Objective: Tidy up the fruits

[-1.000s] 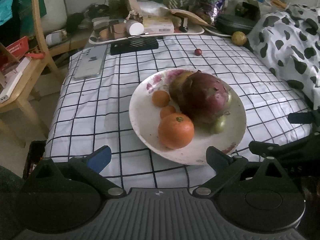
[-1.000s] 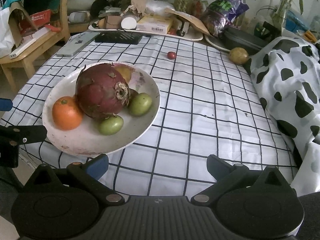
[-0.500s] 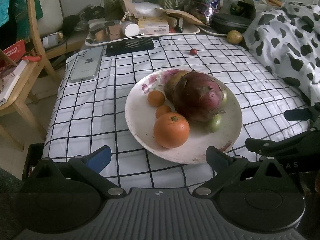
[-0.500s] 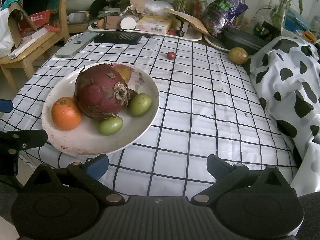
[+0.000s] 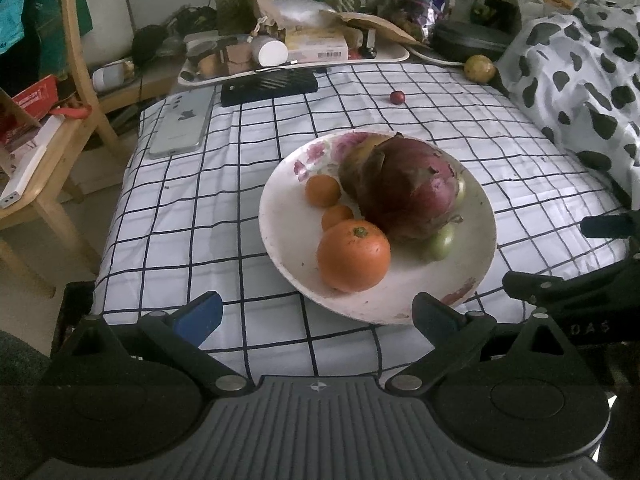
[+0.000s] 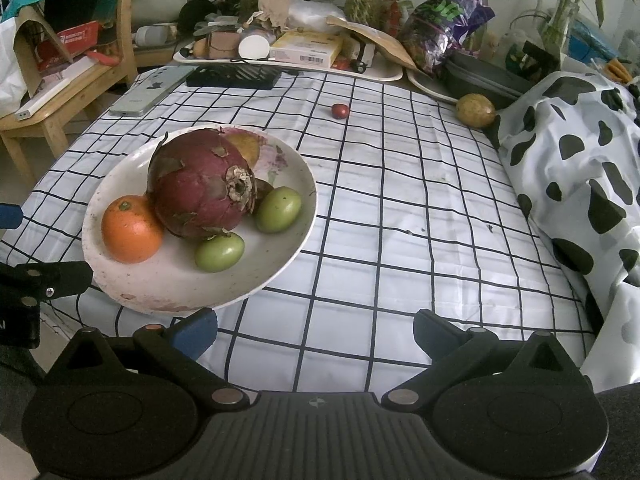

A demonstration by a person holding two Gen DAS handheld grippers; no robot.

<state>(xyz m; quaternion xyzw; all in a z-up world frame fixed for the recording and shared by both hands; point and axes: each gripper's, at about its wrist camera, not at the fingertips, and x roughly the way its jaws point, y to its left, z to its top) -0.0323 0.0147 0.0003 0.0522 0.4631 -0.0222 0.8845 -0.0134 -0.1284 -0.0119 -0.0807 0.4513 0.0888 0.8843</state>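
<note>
Both my left tongs [image 5: 316, 316] and right tongs [image 6: 316, 328] hover spread wide and empty near the white floral plate [image 6: 132, 288] of gathered fruit, while a small red fruit [image 6: 340, 110] and yellow-brown fruit [image 6: 475, 110] lie loose far across the checked counter [image 6: 400, 240], probably next.

Dim soft daylight, fisheye-warped edges, slight blur.

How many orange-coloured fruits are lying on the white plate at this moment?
3: one large round orange fruit at the near edge of the white floral plate, and two small orange fruits just behind it, left of the big purple-red fruit. That fruit may hide others.
</note>
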